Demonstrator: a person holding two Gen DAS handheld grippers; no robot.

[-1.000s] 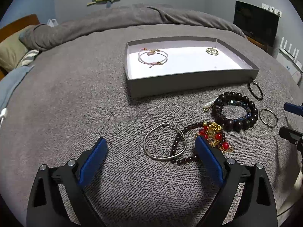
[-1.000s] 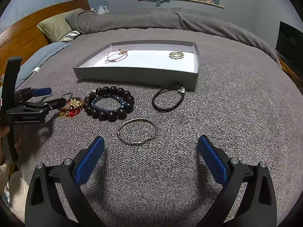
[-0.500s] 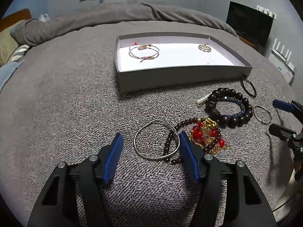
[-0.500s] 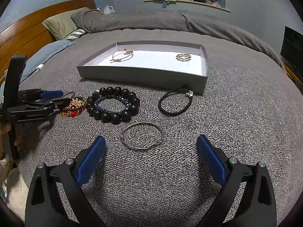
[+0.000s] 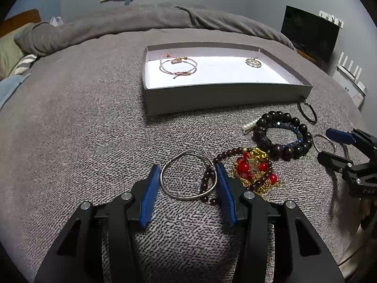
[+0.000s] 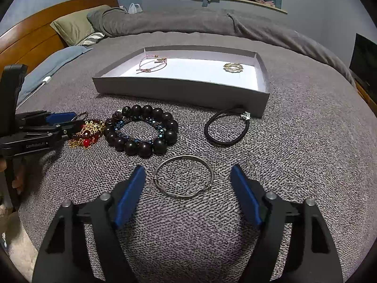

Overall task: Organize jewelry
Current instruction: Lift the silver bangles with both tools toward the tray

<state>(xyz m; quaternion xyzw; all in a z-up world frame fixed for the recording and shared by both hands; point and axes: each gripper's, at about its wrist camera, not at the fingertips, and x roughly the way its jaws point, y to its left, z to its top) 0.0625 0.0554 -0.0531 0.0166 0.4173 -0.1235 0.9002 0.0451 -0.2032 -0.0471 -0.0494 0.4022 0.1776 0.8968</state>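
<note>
The left claw (image 5: 188,184) sits low on the grey bed (image 5: 82,129), its blue pads either side of a silver bangle (image 5: 188,176); the right pad seems to touch the wire. A dark bead string (image 5: 209,176) crosses the bangle, with red-and-gold beads (image 5: 253,168) just beside.

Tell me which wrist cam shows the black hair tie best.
Right wrist: the black hair tie lies whole and unobstructed on the bedspread just in front of the tray corner. Left wrist shows it only small and distorted near the frame's right side.
</note>
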